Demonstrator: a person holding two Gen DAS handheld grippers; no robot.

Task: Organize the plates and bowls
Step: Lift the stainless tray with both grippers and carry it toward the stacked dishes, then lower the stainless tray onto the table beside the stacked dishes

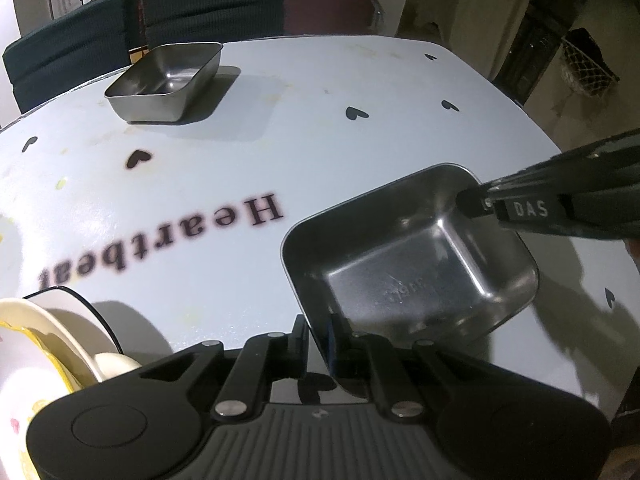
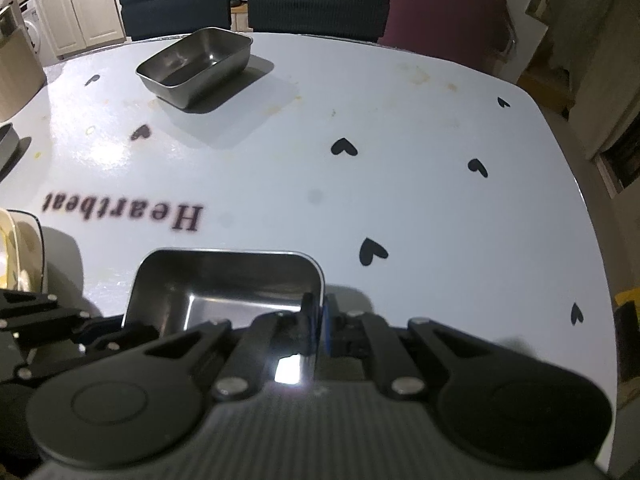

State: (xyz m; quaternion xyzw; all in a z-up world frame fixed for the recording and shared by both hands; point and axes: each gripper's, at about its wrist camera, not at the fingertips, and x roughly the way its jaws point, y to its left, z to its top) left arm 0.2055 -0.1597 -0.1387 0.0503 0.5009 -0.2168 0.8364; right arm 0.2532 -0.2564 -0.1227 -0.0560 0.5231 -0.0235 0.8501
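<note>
A rectangular steel bowl (image 1: 408, 264) is held above the white table (image 1: 320, 92). My left gripper (image 1: 320, 340) is shut on its near rim. My right gripper (image 1: 476, 204) comes in from the right and is shut on its far right rim. In the right wrist view the same bowl (image 2: 224, 284) is pinched at its right rim by my right gripper (image 2: 318, 320), and the left gripper (image 2: 92, 332) holds its left side. A second steel bowl (image 1: 168, 80) stands at the table's far side and shows in the right wrist view too (image 2: 196, 66).
Stacked cream plates and bowls (image 1: 52, 344) stand at the near left, and show in the right wrist view (image 2: 16, 248). Another steel dish edge (image 2: 6, 140) shows at the far left. Dark chairs (image 1: 208, 4) stand behind the table. The table's right edge (image 2: 576, 184) drops to the floor.
</note>
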